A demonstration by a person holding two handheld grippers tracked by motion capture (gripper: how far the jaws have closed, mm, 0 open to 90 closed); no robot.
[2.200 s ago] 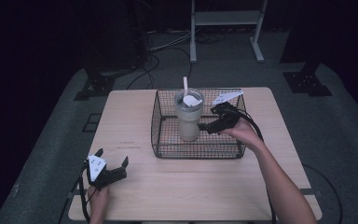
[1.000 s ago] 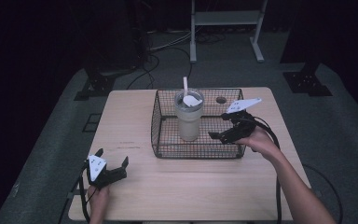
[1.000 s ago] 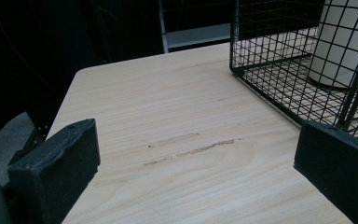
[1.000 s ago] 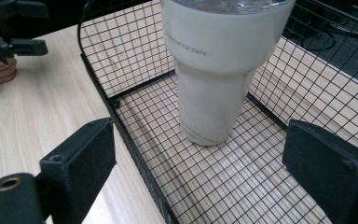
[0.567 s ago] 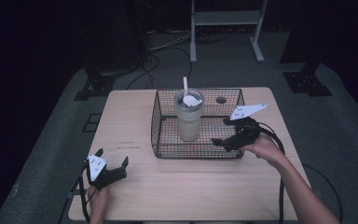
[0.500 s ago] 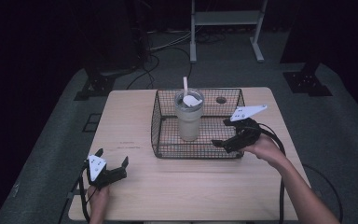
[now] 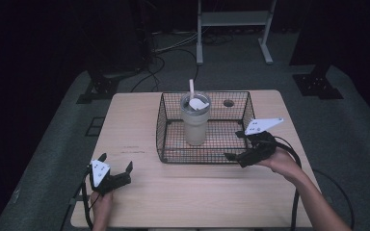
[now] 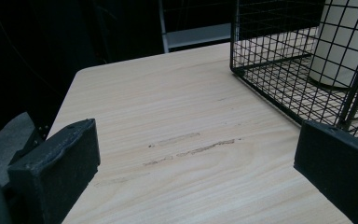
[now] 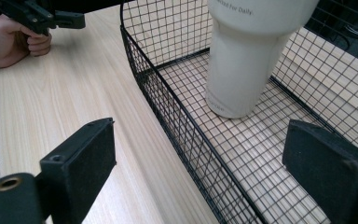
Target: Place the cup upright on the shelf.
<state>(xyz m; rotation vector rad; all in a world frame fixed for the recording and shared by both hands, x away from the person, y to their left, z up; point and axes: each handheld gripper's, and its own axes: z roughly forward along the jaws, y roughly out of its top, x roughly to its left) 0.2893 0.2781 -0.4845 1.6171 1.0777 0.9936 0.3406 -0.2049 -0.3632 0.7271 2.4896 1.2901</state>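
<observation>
Two grippers in my hands, both with jaws spread wide, nothing held. Right gripper [image 7: 236,150] hovers at near right corner of wire basket [image 7: 171,144], one jaw over desk [image 7: 212,192], other over basket floor, front wall between them. Tumbler [image 7: 195,120] stands upright inside basket, straw [image 7: 191,87] up, mesh between it and me. Left gripper [image 7: 115,169] sits low at desk's near left corner, well apart from basket. Small round hole [image 7: 229,103] in desk behind basket.
</observation>
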